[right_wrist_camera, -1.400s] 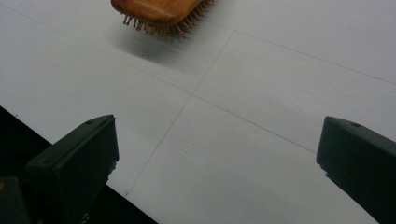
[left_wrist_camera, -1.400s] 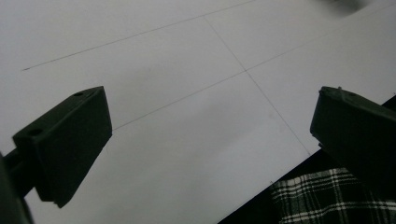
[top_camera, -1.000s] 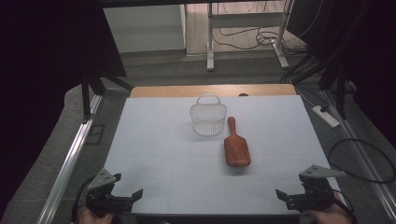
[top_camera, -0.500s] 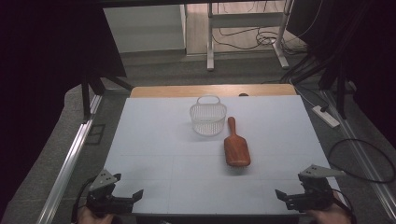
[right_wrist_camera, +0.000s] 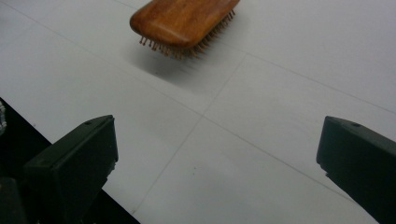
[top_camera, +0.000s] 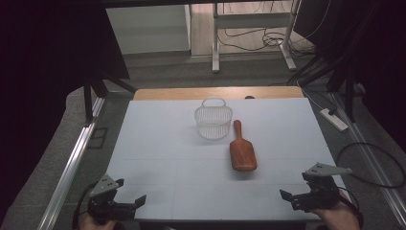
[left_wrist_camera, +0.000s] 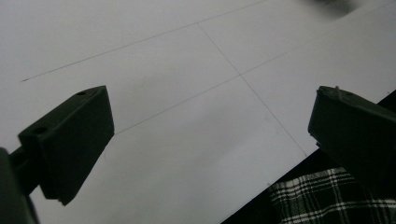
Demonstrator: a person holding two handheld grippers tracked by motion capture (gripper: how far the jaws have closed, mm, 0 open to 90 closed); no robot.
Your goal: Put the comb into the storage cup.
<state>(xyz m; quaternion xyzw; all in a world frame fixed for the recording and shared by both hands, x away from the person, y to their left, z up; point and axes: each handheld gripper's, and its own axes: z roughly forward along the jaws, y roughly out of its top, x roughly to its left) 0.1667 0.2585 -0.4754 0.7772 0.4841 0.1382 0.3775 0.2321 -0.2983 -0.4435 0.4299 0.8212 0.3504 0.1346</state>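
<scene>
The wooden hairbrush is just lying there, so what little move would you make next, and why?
Probably ease the right hand-held gripper forward toward the wooden hairbrush. Its jaws stand open and empty at the near edge of the table, and the brush lies bristles down just ahead of it, beside the white basket, nearer than to the left hand-held gripper.

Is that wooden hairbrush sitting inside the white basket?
No, the hairbrush lies bristles-down on the table, just beside the basket.

Glossy brown wooden hairbrush, white plastic mesh basket, matt white table
</scene>
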